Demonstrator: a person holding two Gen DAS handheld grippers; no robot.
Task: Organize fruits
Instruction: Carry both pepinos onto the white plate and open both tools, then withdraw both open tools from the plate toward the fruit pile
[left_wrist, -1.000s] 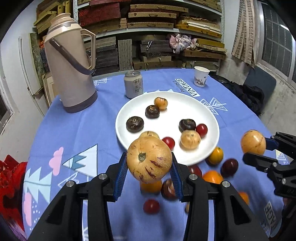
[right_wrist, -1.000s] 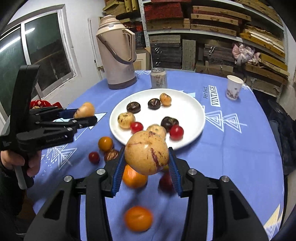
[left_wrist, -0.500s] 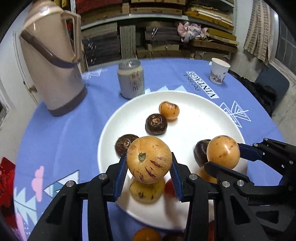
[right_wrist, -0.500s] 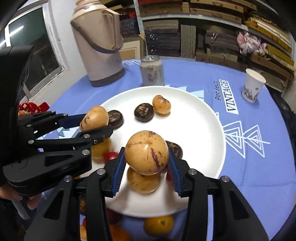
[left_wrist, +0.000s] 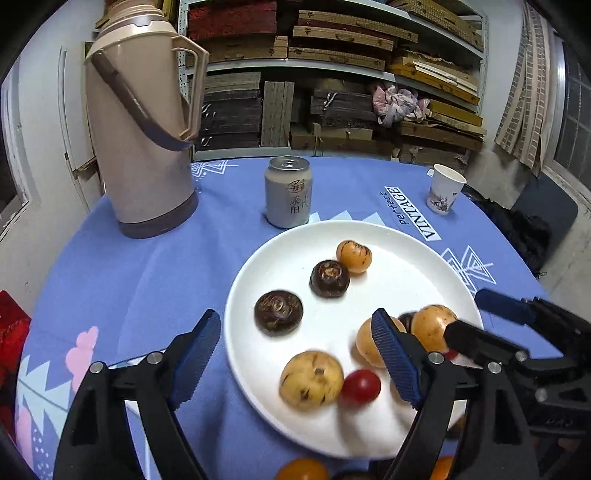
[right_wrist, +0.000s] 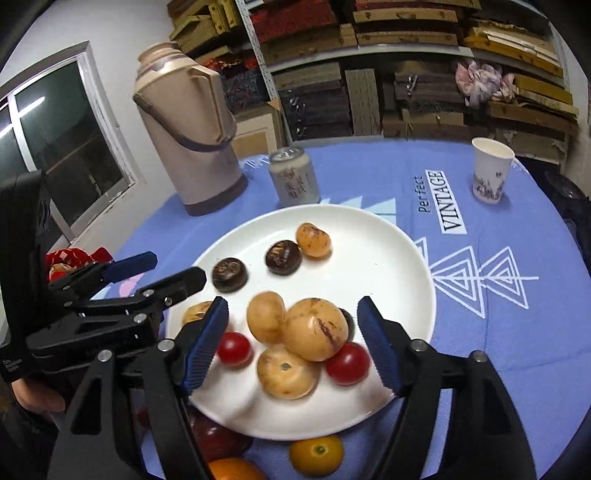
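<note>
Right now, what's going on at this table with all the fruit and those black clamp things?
A person is sorting fruit onto a white plate with a hand-held gripper in each hand. Both the left gripper and the right gripper are open and empty above the plate, which holds yellow, dark brown and small red fruits. A few orange fruits lie on the blue tablecloth beside the plate. A thermos, a can and a paper cup stand behind.

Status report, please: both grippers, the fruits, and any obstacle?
Left gripper open, empty. Right gripper open over tan fruit on white plate. Some fruits off plate, e.g. orange one. Can behind plate, no obstacle.
</note>
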